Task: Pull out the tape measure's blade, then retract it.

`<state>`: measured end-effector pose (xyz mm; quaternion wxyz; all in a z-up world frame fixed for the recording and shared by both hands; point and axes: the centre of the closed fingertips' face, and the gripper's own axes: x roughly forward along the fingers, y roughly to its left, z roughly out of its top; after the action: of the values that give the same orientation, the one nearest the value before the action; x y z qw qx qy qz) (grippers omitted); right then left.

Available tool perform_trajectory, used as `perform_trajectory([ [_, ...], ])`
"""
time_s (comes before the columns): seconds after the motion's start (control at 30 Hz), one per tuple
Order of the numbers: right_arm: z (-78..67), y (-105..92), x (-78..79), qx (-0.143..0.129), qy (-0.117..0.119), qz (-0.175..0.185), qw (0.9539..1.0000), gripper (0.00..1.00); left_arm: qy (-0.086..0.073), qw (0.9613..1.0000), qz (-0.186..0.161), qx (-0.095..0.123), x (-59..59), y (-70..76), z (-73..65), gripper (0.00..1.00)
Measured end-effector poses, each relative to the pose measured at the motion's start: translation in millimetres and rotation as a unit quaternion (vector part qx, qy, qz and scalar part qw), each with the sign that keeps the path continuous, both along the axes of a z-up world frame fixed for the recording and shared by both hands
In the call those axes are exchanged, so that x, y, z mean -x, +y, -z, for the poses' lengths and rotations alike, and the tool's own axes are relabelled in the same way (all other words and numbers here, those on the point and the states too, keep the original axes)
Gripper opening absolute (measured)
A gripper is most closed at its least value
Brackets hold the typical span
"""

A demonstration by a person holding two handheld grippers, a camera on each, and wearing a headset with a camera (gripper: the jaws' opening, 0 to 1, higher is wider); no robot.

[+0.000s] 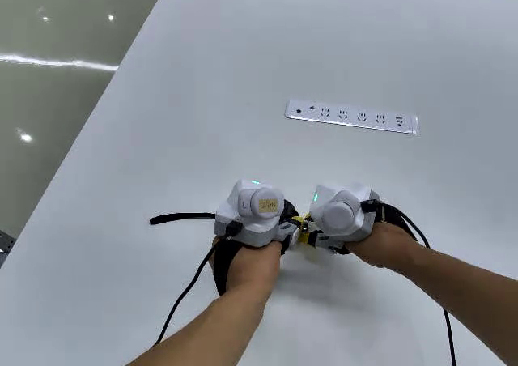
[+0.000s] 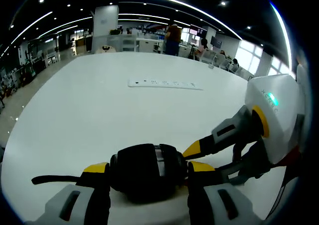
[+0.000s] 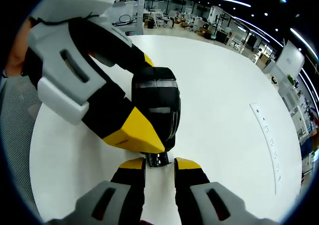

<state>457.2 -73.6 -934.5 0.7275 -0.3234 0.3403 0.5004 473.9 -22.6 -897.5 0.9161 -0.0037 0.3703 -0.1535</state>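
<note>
The black tape measure (image 2: 144, 177) lies on the white table (image 1: 243, 74), and my left gripper (image 2: 148, 168) is shut on its case from both sides. Its black wrist strap (image 1: 182, 218) trails off to the left. In the right gripper view the case (image 3: 157, 103) sits just ahead of my right gripper (image 3: 159, 166), whose yellow-tipped jaws are shut on the metal end hook of the blade (image 3: 158, 160). Almost no blade shows between hook and case. In the head view the left gripper (image 1: 285, 224) and the right gripper (image 1: 314, 230) meet tip to tip and hide the tape measure.
A white power strip (image 1: 352, 116) lies flat on the table beyond the grippers, also seen as the power strip (image 2: 164, 83). Black cables (image 1: 190, 289) run back from the grippers toward the person. The table's left edge drops to a glossy floor (image 1: 65, 50).
</note>
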Motion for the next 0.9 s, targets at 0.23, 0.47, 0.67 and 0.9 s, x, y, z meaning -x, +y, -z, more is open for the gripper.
perform_trajectory([
  [0.23,-3.5,-0.2,1.7,-0.006,0.002,0.014,0.9999,0.24,-0.001,0.9999,0.010,-0.002,4.3,-0.2,-2.8,0.60],
  [0.47,-10.1,-1.1,5.2,-0.014,0.002,0.030,0.9995,0.27,-0.004,0.9999,0.016,-0.005,9.1,2.5,-7.7,0.61],
  [0.67,-17.6,-3.9,9.3,-0.020,0.000,0.047,0.9987,0.29,-0.006,0.9997,0.023,-0.009,14.7,5.4,-11.4,0.64],
  [0.9,-25.7,-5.9,15.3,-0.031,-0.002,0.070,0.9971,0.30,-0.009,0.9995,0.027,-0.015,21.2,10.8,-16.9,0.64],
])
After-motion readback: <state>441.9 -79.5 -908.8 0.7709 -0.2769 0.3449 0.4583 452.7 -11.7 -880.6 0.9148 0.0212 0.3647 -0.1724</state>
